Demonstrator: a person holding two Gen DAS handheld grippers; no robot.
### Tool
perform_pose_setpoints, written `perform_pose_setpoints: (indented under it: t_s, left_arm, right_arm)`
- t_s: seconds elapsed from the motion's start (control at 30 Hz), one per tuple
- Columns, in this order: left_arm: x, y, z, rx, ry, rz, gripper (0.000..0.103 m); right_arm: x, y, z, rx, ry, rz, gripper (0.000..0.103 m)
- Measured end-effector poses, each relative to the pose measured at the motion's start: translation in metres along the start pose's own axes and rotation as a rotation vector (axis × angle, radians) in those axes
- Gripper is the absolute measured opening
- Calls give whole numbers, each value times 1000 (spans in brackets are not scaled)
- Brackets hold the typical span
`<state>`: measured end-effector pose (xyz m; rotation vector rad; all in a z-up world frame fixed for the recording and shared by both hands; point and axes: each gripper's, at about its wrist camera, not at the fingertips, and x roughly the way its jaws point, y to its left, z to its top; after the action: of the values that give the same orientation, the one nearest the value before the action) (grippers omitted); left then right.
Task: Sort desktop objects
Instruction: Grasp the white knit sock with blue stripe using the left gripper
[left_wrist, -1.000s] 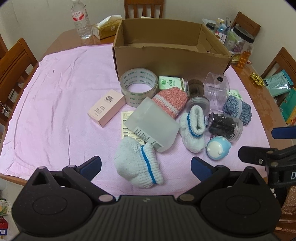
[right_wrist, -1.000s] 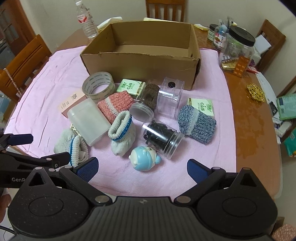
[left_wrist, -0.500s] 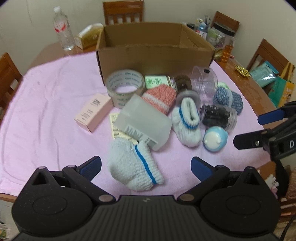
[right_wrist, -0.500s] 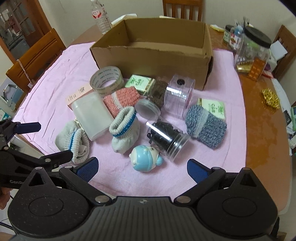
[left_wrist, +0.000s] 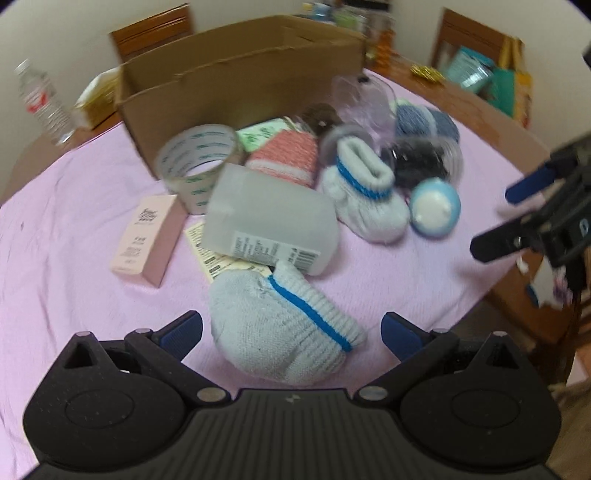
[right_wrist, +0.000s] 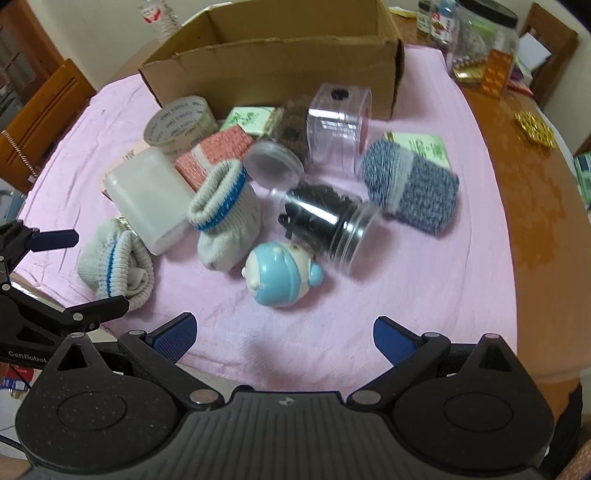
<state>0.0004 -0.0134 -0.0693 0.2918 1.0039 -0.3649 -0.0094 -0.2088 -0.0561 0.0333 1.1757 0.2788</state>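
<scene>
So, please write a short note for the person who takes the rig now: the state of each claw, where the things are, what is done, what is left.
Left claw: open, empty, over the nearest white sock with a blue stripe.
Right claw: open, empty, just short of the blue round toy.
Cardboard box: stands at the back of the pink cloth; nothing shows in the visible part of it.
Tape roll, white plastic container, second white sock, jar with dark contents and blue knit sock all lie on the cloth.
Done: nothing sorted, it seems.
Left: everything.
</scene>
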Motion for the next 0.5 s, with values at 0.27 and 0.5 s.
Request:
perform_pose_setpoints:
  t_s: [0.27, 0.5]
  left_arm:
    - [15, 6, -9, 35, -2, -18, 100]
    - [16, 11, -12, 5, -21, -59, 93]
  right_arm:
    - [12, 8, -12, 17, -19, -31, 103]
    - [24, 12, -8, -5, -47, -42, 103]
